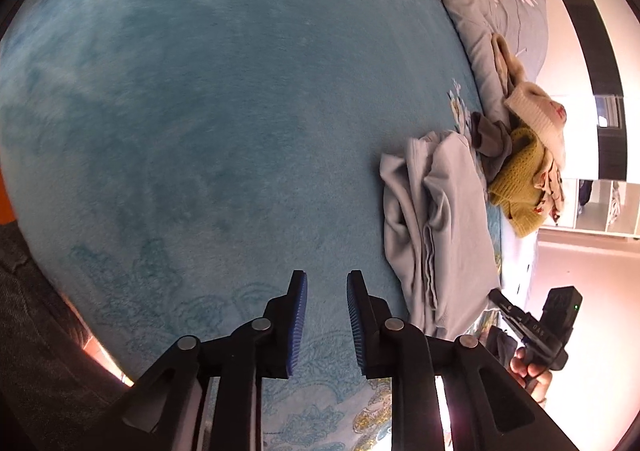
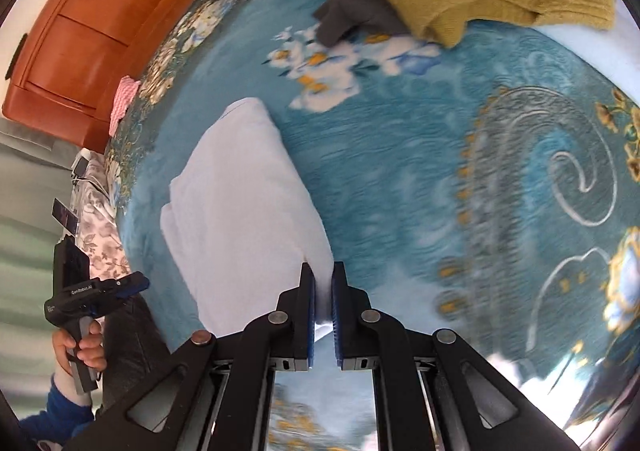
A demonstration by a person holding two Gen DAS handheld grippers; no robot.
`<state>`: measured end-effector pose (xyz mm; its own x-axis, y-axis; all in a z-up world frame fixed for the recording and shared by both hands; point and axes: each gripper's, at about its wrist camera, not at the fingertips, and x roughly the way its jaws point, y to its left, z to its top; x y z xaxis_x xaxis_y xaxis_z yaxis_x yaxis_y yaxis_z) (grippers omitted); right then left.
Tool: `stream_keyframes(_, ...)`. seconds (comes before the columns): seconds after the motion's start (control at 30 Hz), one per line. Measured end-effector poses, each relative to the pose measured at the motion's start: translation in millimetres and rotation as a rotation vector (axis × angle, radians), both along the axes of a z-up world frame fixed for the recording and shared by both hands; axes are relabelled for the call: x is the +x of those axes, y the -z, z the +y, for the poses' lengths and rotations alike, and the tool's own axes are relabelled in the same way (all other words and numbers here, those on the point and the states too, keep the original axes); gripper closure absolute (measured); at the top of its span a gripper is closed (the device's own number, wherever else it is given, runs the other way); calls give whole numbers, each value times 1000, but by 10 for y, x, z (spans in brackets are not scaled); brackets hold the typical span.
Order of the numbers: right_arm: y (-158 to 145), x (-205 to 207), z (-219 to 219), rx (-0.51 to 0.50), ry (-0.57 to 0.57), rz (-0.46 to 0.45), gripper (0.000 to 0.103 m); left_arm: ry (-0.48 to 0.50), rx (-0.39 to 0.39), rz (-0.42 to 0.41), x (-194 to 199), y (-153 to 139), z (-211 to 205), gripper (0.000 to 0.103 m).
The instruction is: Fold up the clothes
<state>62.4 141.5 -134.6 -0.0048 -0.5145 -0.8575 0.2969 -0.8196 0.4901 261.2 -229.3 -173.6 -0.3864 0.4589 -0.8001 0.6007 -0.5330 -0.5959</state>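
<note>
Where two tools (image 1: 327, 283) (image 2: 323, 271) hover, one folded pale garment (image 2: 240, 211), one clothes pile (image 1: 532, 155).

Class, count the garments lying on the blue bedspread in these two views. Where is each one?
4, perhaps more hidden. A pale grey garment sits nearest, nipped by the right gripper. A dark grey garment, a mustard knit and a cream knit are piled beyond.

A blue floral bedspread (image 1: 200, 111) carries a folded grey garment (image 1: 440, 219) and a clothes pile (image 1: 528, 155).
</note>
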Motion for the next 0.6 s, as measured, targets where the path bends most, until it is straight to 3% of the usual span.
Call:
stream_keyframes(0.1, 42, -164, 214, 10, 17, -4, 94, -8, 10, 18, -164, 36, 56, 76)
stream_keyframes(0.2, 64, -234, 417, 0, 69, 0, 92, -32, 31, 41, -330, 91, 104, 63)
stream_keyframes(0.27, 55, -164, 539, -30, 149, 15, 81, -48, 46, 56, -441, 127, 135, 50)
stream_keyframes(0.3, 50, -129, 600, -45, 189, 22, 66, -57, 56, 65, -494, 148, 151, 46)
stream_keyframes(0.4, 101, 78, 736, -114, 278, 22, 47, -91, 108, 99, -621, 236, 200, 32)
stream_keyframes(0.47, 196, 246, 775, -167, 317, -12, 46, -70, 105, 111, -722, 263, 259, 26)
stream_keyframes(0.6, 456, 538, 800, -285, 422, -111, 46, 34, 62, 119, -932, 283, 398, 23)
